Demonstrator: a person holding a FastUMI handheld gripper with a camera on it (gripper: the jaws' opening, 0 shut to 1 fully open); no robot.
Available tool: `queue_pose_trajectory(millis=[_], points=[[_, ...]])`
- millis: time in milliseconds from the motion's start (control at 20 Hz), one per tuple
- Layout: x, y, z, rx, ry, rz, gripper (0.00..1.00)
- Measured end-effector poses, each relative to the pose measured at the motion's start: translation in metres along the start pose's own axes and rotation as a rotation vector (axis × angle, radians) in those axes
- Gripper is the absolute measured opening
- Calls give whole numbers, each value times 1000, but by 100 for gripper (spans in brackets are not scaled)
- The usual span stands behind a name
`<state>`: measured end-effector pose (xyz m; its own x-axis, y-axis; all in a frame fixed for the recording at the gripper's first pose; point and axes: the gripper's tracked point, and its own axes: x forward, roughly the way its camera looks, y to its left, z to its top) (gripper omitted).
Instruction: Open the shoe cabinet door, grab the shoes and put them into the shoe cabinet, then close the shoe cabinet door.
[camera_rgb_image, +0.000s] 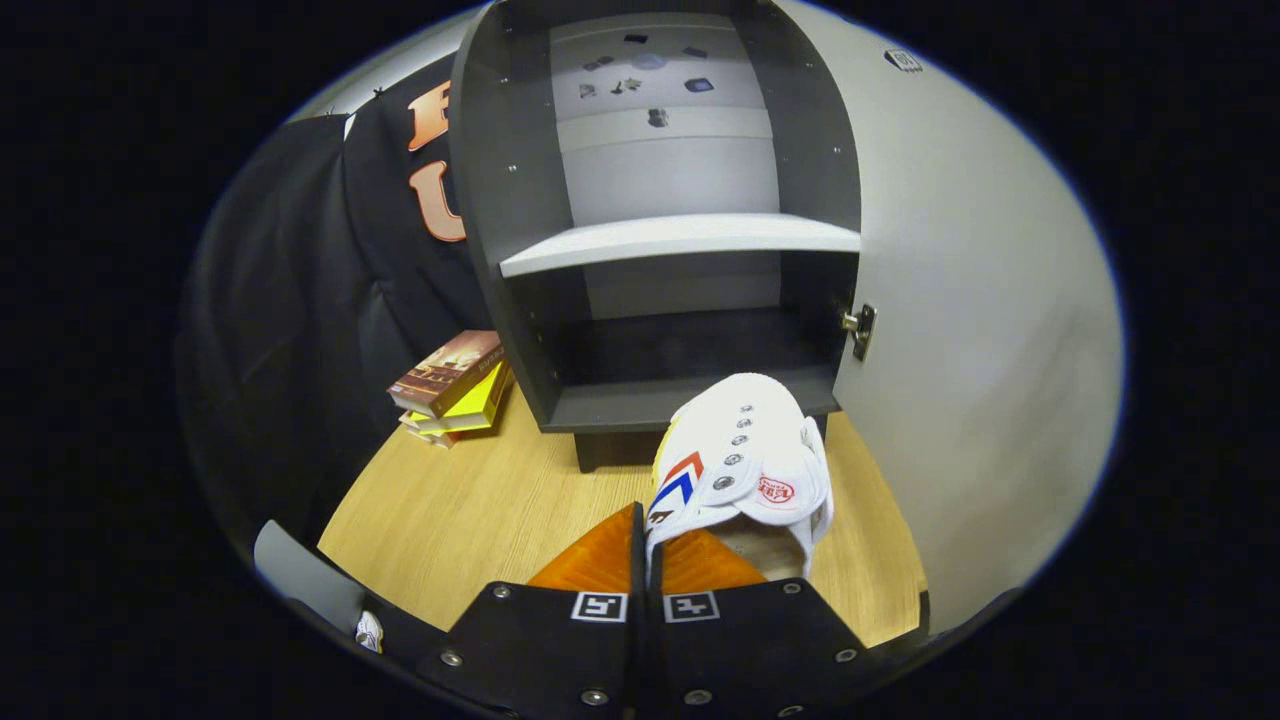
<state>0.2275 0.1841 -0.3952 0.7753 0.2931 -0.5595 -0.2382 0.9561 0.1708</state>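
Gripper (645, 535): fingers closed nearly together, clamped on the thin side wall of a white shoe (745, 455), one finger on each face of it, so both press on the shoe. Shoe pos.: held at the fingertips and extending ahead and slightly to the right of them, toe pointing away twd the cabinet; row of metal eyelets along its top, red/blue chevron mark on the near side, round red badge on the flap to the right. Shoe toe overlaps the front edge of the bottom board of the shoe cabinet (510, 200) as seen from here; whether it touches the board cannot be told. Cabinet pos.: directly ahead of the fingers, beyond the shoe, dark body, standing on a wood-grain table (470, 520). Interior: one light shelf (680, 240) across the middle, upper compartment above it, lower compartment below it, nearest the shoe. Cabinet door (970, 330): swung fully open, light panel standing to the right of the fingers and shoe; metal hinge (860, 328) on its inner edge at lower-compartment level. Stack of books (452, 385): ahead and to the left of the fingers, lying flat on the table just beside the cabinet's left wall, brown cover on top, yellow one under it. Black cloth wall behind books, left of cabinet.
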Motion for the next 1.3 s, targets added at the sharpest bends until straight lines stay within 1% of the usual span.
queue_pose_trajectory(millis=[300,500,800,1000,1300], points=[[-21,6,75,-33,-102,7,0],[-10,9,119,-62,-138,20,0],[30,12,172,-122,-162,36,0],[58,18,198,-123,-159,58,0],[107,12,235,-121,-161,47,0]])
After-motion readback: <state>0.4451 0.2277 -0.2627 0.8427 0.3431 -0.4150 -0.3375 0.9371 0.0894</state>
